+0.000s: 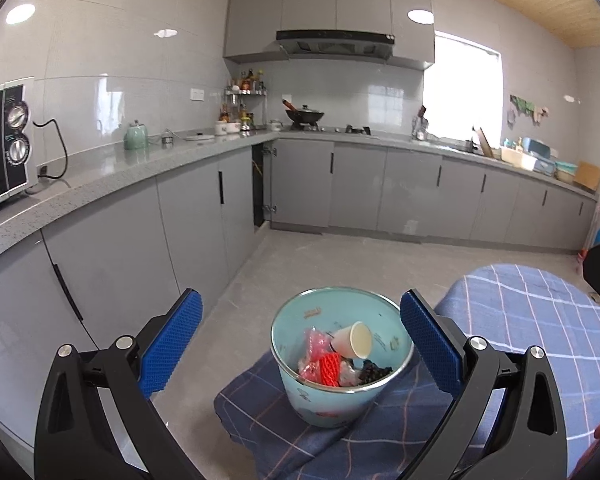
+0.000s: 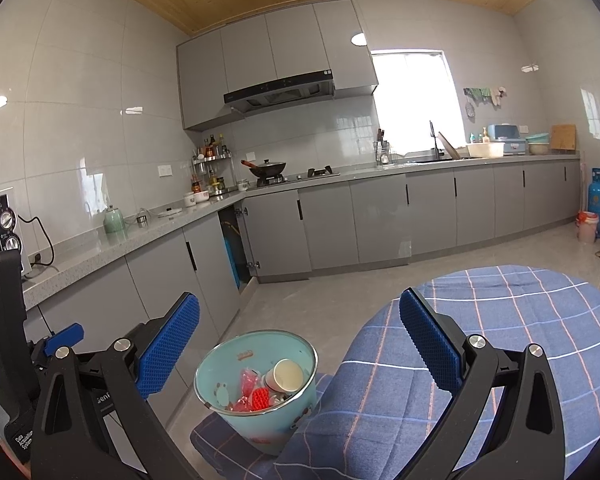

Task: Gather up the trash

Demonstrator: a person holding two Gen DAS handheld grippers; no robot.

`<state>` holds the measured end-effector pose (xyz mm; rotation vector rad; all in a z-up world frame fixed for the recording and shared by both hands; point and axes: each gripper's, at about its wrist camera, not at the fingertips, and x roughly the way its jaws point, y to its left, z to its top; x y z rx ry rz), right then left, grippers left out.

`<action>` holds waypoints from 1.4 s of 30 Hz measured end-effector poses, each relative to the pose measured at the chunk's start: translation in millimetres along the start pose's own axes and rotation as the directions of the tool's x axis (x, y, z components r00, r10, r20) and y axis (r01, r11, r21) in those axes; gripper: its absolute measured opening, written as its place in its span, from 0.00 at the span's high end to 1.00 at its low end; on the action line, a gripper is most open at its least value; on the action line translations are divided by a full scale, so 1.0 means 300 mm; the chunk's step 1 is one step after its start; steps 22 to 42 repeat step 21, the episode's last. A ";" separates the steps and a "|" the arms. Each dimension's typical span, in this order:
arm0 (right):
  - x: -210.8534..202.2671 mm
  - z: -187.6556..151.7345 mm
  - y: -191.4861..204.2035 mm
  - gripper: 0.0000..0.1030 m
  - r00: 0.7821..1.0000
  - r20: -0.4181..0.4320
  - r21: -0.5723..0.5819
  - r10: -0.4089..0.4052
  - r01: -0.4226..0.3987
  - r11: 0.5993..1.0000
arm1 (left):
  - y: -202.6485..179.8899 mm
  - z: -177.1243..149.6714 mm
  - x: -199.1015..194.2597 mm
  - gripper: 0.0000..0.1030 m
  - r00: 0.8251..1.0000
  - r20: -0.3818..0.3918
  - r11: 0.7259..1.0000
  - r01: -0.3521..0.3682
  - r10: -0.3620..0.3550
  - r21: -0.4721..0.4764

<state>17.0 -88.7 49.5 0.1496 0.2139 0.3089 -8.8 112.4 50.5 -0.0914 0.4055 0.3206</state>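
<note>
A light blue bucket (image 1: 332, 400) stands on a hanging corner of the blue checked tablecloth (image 1: 540, 320). Inside lie a white paper cup (image 1: 356, 340) on its side, red foam netting (image 1: 330, 368), pink wrappers (image 1: 314, 344) and something dark. My left gripper (image 1: 300, 340) is open above the bucket, its blue pads wide apart with nothing between them. In the right wrist view the same bucket (image 2: 260, 412) sits low and left of the cloth-covered table (image 2: 520, 340), holding the cup (image 2: 287, 374) and netting (image 2: 260, 398). My right gripper (image 2: 300, 340) is open and holds nothing.
Grey L-shaped kitchen counters (image 1: 160, 164) run along the left and far walls. A microwave (image 1: 4, 140) stands at the left, a wok (image 1: 305, 115) on the stove. One cabinet door (image 2: 274, 236) at the corner is ajar. A blue gas cylinder (image 2: 598, 200) and pink bin (image 2: 587, 226) stand at the far right.
</note>
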 end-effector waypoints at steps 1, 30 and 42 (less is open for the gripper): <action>0.001 -0.001 -0.002 0.04 1.000 -0.003 0.002 0.000 0.000 1.000 | -0.004 -0.003 0.004 0.06 1.000 -0.010 1.000 0.010 -0.010 0.000; 0.016 -0.023 -0.033 0.04 0.999 -0.023 0.033 -0.030 0.030 0.999 | -0.019 -0.018 0.032 0.05 0.999 -0.027 0.998 -0.039 0.041 0.043; 0.016 -0.023 -0.033 0.04 0.999 -0.023 0.033 -0.030 0.030 0.999 | -0.019 -0.018 0.032 0.05 0.999 -0.027 0.998 -0.039 0.041 0.043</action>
